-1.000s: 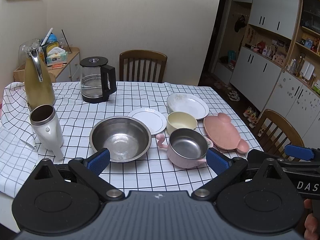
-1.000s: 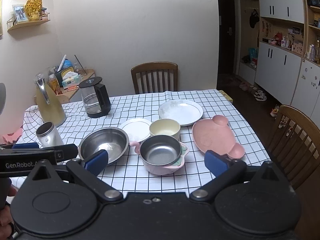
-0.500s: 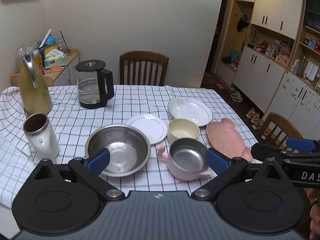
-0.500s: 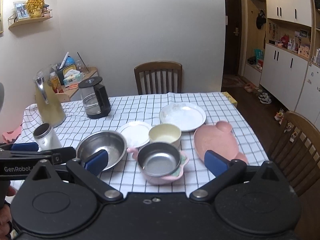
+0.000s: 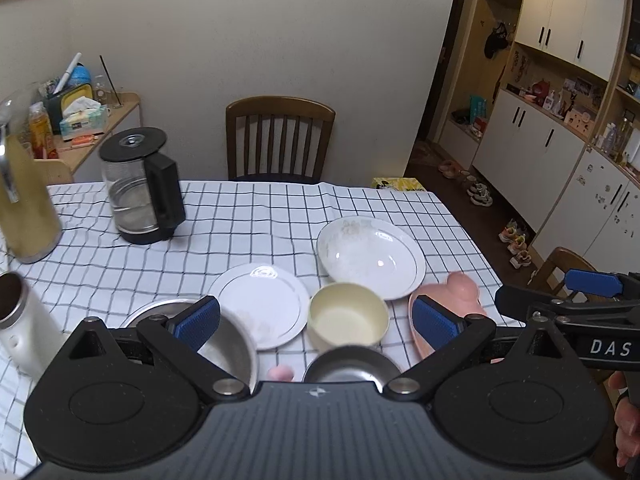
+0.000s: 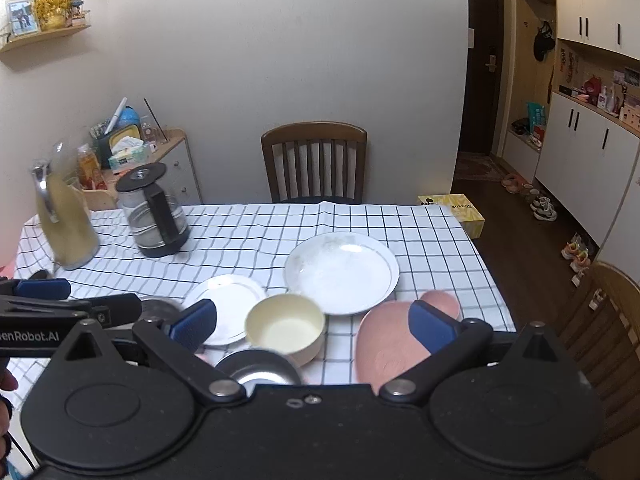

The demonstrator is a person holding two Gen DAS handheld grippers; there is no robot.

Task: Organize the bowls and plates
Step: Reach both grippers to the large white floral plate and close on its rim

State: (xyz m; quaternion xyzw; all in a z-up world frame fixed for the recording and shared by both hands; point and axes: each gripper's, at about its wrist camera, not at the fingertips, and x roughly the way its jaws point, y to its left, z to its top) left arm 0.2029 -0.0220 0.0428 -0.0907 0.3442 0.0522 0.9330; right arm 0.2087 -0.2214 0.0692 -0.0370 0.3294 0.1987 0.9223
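On the checked tablecloth [image 5: 248, 216] lie a small white plate [image 5: 260, 306], a large white deep plate [image 5: 370, 250], a cream bowl [image 5: 348, 318], a pink bear-shaped plate [image 6: 386, 340], a big steel bowl [image 5: 230, 350] and a pink pot with a steel inside [image 5: 352, 368]. My left gripper [image 5: 316, 318] hangs open above the cream bowl and small plate, holding nothing. My right gripper [image 6: 314, 324] is open too, over the cream bowl [image 6: 284, 328] and the pink plate. The big steel bowl and the pot are partly hidden by the gripper bodies.
A glass kettle [image 5: 140, 192] and a yellow jug [image 5: 24, 208] stand at the back left, a white steel-rimmed cup [image 5: 20, 332] at the left edge. A wooden chair [image 5: 280, 138] is at the far side, another chair [image 6: 608, 320] at the right.
Both grippers have moved forward over the table and lower, so the dishes look nearer and the steel bowl and pink pot now slip under the gripper bodies. Both stay open.
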